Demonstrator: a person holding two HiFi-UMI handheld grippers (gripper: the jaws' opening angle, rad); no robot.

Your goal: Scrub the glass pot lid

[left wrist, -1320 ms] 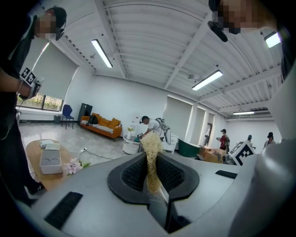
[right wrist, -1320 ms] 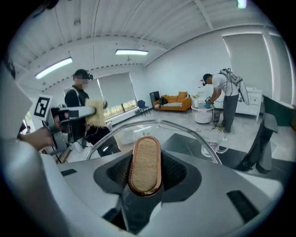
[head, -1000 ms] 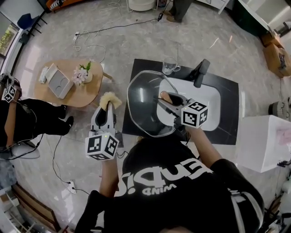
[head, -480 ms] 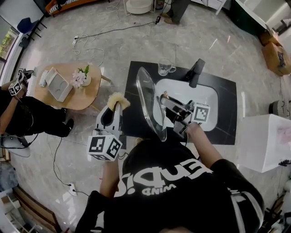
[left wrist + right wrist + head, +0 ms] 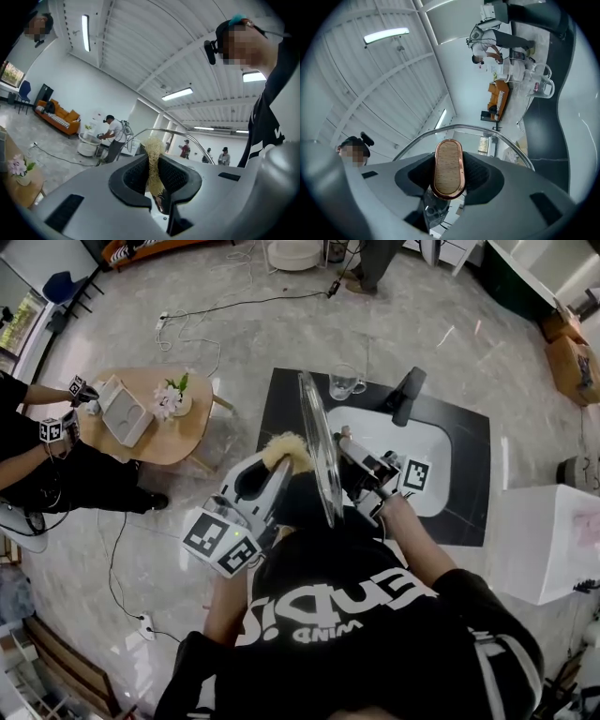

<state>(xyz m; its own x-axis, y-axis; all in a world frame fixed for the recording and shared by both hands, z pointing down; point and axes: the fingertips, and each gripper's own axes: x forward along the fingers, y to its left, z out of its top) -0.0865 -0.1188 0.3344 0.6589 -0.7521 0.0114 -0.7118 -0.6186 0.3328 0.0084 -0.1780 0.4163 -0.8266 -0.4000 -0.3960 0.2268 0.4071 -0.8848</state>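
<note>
Left gripper [image 5: 153, 176]: clamped narrow on a straw-coloured fibre scrubber [image 5: 151, 157], tuft poking past the tips. Right gripper [image 5: 449, 174]: closed around the wood-and-copper lid handle [image 5: 448, 164]. Between the two, glass pot lid [image 5: 317, 442] held up on edge, scrubber just beside its left face; contact not clear. Below, black counter [image 5: 281, 395] with white sink [image 5: 427, 442]. Beyond, faucet [image 5: 409, 393] and glass mug [image 5: 344, 382]. Far left, round wooden table [image 5: 183, 437].
</note>
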